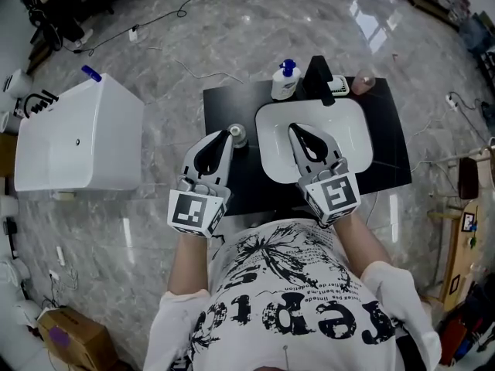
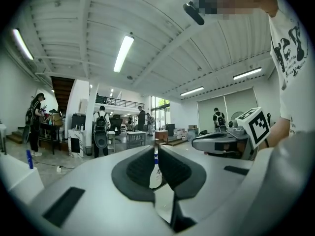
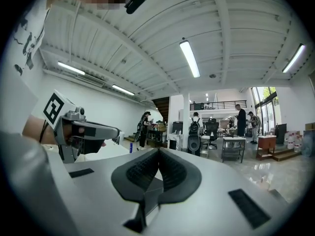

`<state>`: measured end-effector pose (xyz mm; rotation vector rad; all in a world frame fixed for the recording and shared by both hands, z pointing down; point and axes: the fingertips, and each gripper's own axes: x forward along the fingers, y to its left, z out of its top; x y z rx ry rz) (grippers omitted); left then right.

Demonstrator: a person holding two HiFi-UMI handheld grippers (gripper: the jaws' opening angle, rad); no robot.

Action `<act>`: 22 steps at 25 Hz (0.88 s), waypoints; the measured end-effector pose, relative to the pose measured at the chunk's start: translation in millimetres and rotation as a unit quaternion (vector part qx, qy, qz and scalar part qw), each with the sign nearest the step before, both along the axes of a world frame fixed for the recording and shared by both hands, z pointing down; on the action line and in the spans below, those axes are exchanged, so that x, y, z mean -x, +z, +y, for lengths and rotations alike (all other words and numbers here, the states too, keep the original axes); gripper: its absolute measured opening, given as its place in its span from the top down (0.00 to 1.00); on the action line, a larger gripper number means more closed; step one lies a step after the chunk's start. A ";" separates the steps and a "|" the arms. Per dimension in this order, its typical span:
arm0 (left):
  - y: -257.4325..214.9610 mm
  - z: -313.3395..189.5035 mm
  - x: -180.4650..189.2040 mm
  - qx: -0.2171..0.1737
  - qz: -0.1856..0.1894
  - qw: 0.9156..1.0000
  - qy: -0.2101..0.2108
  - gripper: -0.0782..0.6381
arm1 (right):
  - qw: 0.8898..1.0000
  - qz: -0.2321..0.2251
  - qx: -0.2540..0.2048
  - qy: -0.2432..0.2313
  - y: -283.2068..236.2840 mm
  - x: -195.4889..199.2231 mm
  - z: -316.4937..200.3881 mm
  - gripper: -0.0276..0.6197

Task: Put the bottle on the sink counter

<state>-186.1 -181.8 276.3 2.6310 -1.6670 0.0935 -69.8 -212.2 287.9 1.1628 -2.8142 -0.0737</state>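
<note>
A white bottle with a blue cap (image 1: pixel 285 80) stands upright on the black counter (image 1: pixel 224 103) behind the white sink basin (image 1: pixel 352 134), left of the black faucet (image 1: pixel 320 76). My left gripper (image 1: pixel 227 134) hovers over the counter left of the basin, well short of the bottle, shut and empty. In the left gripper view the bottle (image 2: pixel 155 175) shows far off through the slit under the closed tips of the left gripper (image 2: pixel 155 149). My right gripper (image 1: pixel 295 128) hangs over the basin, shut, with nothing between its jaws (image 3: pixel 158 151).
A small grey round object (image 1: pixel 237 136) sits on the counter beside the left gripper's tip. A pinkish item (image 1: pixel 362 82) and a small white item (image 1: pixel 339 89) lie right of the faucet. A white cabinet (image 1: pixel 77 137) stands on the floor to the left, and cables (image 1: pixel 155 22) lie beyond it.
</note>
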 end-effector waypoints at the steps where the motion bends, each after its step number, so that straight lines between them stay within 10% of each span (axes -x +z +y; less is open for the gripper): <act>1: 0.2 -0.6 0.6 0.003 0.004 1.000 -0.002 0.87 | 1.000 0.002 -0.001 0.000 -0.7 -0.4 -0.3 0.94; 22: -0.9 -21.0 8.1 -0.007 0.011 1.000 -0.025 0.84 | 1.000 0.000 0.003 0.012 3.1 -0.1 -25.3 0.94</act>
